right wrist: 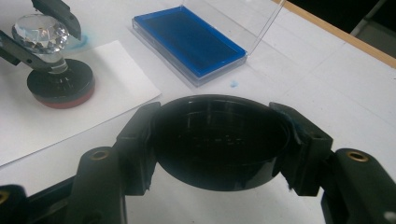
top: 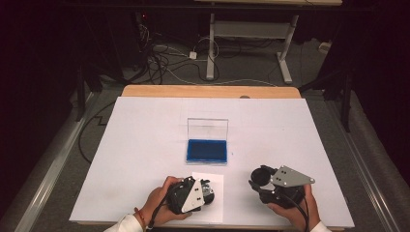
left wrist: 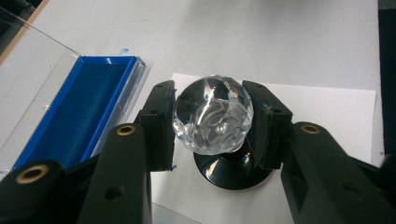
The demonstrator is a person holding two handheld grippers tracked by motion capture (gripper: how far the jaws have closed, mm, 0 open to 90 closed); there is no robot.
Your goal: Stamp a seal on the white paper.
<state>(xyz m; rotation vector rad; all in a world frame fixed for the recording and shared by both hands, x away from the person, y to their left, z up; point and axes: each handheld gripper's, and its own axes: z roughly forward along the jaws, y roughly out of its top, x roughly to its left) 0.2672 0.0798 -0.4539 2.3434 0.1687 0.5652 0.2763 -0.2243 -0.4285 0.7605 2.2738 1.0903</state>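
White paper is covering the table (top: 145,145), with dark floor and cables lying beyond its far edge. Near the front edge, the left gripper (left wrist: 212,119) is clamping the faceted clear crystal knob (left wrist: 213,114) of a round black stamp (right wrist: 60,84), whose red-rimmed base is resting on a small white paper sheet (left wrist: 327,121). To its right, the right gripper (right wrist: 219,140) is squeezing a round black plastic cap (right wrist: 219,140) between its pads, holding it near the table. An open blue ink pad in a clear hinged case (top: 207,151) is lying farther off, toward the middle of the table, lid standing upright.

The step seems to be stamping, or lifting the stamp for inking. To do it well, the left gripper should be keeping the stamp upright, pressing straight down without rocking, then lifting cleanly so the print is not smearing. The knob is smooth and rounded, so a slip is likely if tilted. The cap should be staying aside, clear of the sheet.
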